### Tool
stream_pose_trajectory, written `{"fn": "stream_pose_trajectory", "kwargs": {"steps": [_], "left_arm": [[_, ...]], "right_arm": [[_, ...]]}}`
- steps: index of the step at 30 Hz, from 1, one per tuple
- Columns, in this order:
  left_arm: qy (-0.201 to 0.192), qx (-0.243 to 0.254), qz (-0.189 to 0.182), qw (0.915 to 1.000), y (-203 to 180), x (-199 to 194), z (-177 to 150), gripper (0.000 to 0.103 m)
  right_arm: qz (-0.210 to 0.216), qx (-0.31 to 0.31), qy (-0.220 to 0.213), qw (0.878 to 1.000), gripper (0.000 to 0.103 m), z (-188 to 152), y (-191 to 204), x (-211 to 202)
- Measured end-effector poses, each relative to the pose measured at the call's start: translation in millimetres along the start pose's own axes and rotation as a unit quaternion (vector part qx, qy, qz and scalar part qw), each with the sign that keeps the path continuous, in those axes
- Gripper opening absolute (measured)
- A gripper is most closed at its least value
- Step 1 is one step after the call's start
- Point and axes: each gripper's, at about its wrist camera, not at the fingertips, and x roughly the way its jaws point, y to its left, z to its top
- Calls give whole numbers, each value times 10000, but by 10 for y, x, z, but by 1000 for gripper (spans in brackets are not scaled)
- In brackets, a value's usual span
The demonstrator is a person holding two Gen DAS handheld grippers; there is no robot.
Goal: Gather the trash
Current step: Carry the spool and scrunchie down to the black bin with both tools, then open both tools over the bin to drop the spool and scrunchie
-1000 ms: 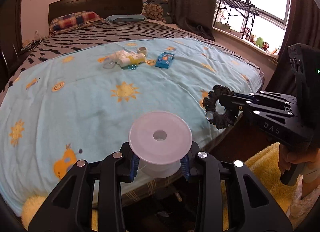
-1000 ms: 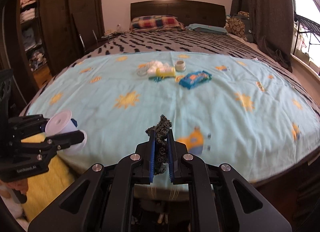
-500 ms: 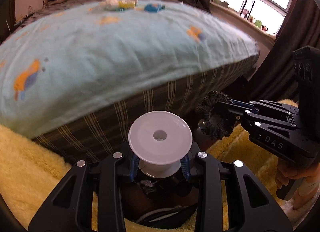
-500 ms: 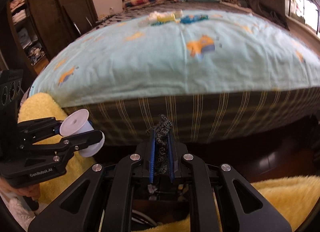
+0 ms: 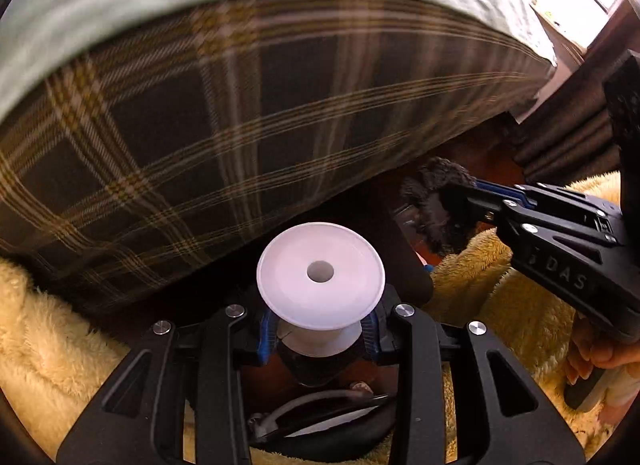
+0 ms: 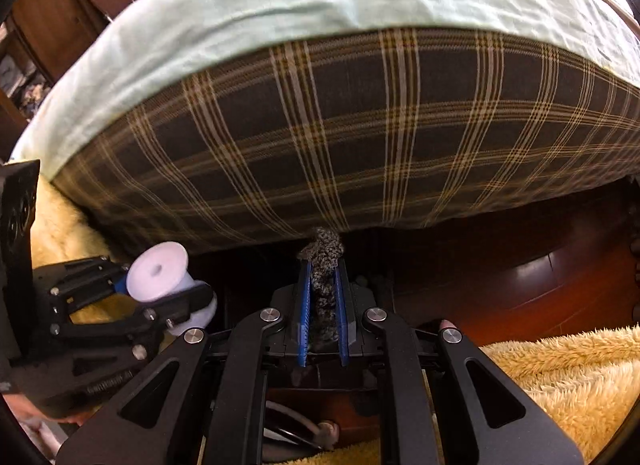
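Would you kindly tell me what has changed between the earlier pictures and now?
Both tongs dropped from above the bed to below its edge, tipping downward, so the plaid mattress side now fills both views. Unchanged: left tongs grip the white spool; right tongs pinch the dark scrunchie.

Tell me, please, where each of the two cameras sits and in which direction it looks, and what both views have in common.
Left wrist: sits on the left tongs, which grip a white spool; looks steeply down at the plaid bed side; the right tongs and a hand show.
Right wrist: sits on the right tongs, which pinch a dark scrunchie; looks down at the same bed side; the left tongs show.
Shared: bed side, yellow fluffy rug, spool, scrunchie.
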Motion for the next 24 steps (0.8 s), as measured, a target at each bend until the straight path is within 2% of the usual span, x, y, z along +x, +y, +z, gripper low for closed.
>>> {"fn": "stream_pose_trajectory", "kwargs": {"steps": [6,8,10,11,13,14,15,16,20,24], "left_arm": [[-69,175,-75,9998,-56,-8,-3,33],[-64,169,-73,9998,-65,-6,-7,39],[-85,140,-35,9999,-63,-19,-11,54],[-108,138,-13,9998,-72,-36,-9,57],[-164,155,17,9997,-87,-79,1,64],[-198,175,45,9996,-100,-105,0,65],[-228,189,69,9995,-104,-126,0,68],[-259,202,87,9994,-105,-149,3,72],[-453,243,81,9986,-145,-376,69,80],[-732,301,51,9969,-237,-653,162,89]], "right_arm": [[49,-5,-44,10000,15,-10,13,4],[39,26,-52,10000,15,33,20,-16],[33,91,-75,9999,15,75,-5,-9],[38,137,-94,9999,16,96,-31,-22],[52,207,-122,9997,34,141,-93,-42],[58,238,-158,9996,49,149,-112,-60],[66,258,-203,9994,55,164,-132,-83],[74,274,-230,9993,57,172,-159,-111],[93,352,-503,9981,76,287,-240,-318],[-21,195,-922,9955,84,488,-315,-662]]}}
